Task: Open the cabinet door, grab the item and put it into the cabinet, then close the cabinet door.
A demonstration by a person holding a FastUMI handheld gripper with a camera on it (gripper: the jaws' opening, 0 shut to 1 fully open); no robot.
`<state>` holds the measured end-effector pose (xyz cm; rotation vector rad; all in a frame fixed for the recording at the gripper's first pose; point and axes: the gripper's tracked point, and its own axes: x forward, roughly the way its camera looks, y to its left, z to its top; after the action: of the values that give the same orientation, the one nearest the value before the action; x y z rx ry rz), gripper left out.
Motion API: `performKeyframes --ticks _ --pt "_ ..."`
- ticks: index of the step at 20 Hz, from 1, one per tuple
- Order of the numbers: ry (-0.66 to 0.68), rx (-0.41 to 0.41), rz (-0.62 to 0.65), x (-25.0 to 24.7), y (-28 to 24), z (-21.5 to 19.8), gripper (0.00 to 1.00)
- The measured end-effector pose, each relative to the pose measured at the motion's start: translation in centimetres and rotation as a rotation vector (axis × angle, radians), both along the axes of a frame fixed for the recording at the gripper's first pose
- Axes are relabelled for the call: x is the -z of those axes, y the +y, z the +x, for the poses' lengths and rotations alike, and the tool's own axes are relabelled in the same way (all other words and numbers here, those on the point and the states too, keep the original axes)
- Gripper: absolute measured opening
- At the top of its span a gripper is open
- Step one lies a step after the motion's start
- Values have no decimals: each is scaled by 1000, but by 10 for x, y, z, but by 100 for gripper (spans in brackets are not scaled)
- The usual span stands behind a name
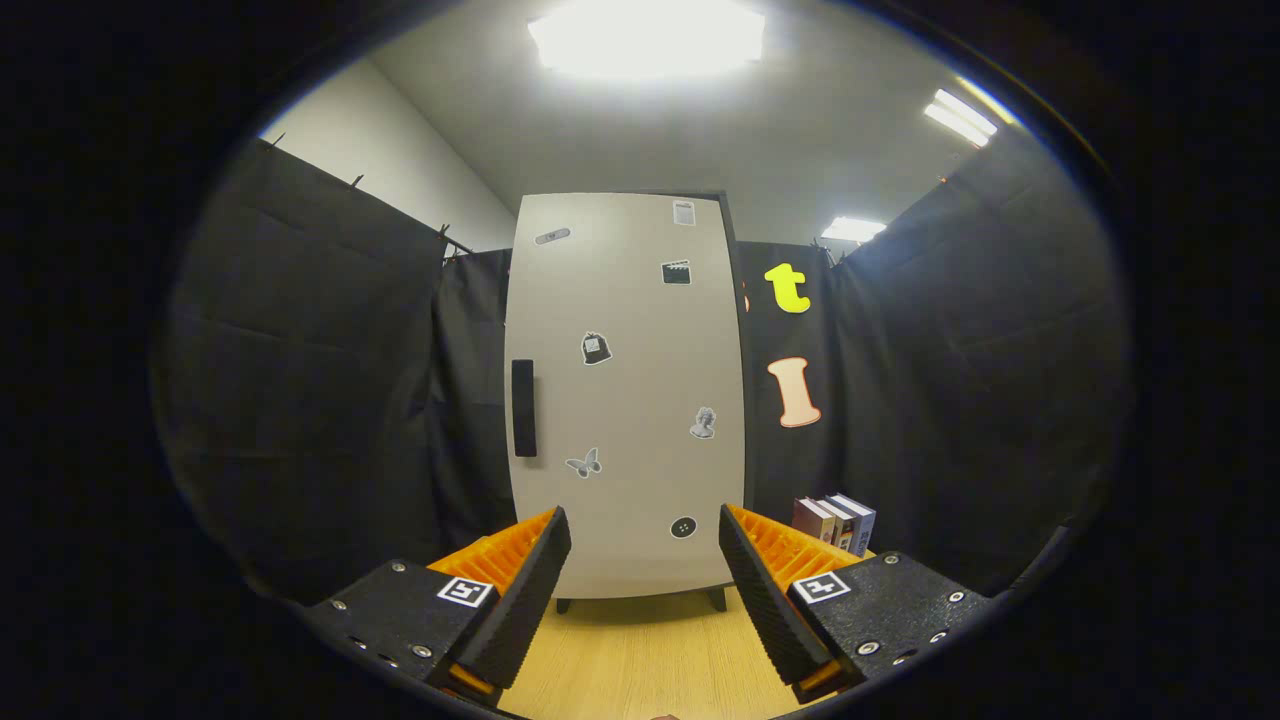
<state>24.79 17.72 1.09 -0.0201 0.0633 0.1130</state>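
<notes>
A tall pale cabinet stands upright on the wooden table, straight ahead of my fingers. Its door is closed and carries several small stickers. A dark vertical handle sits on the door's left side, about halfway up. My gripper is open, its two fingers spread wide with nothing between them, a short way in front of the cabinet's lower part. To the right of the cabinet, beyond my right finger, a few upright books stand on the table.
Black cloth walls close in the booth on the left, right and behind the cabinet. Bare wooden tabletop lies between my fingers and the cabinet's short feet.
</notes>
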Motion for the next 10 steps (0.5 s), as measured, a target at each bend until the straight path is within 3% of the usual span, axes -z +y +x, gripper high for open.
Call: performKeyframes --ticks 10 --pt "13 14 11 3 -6 -1 93"
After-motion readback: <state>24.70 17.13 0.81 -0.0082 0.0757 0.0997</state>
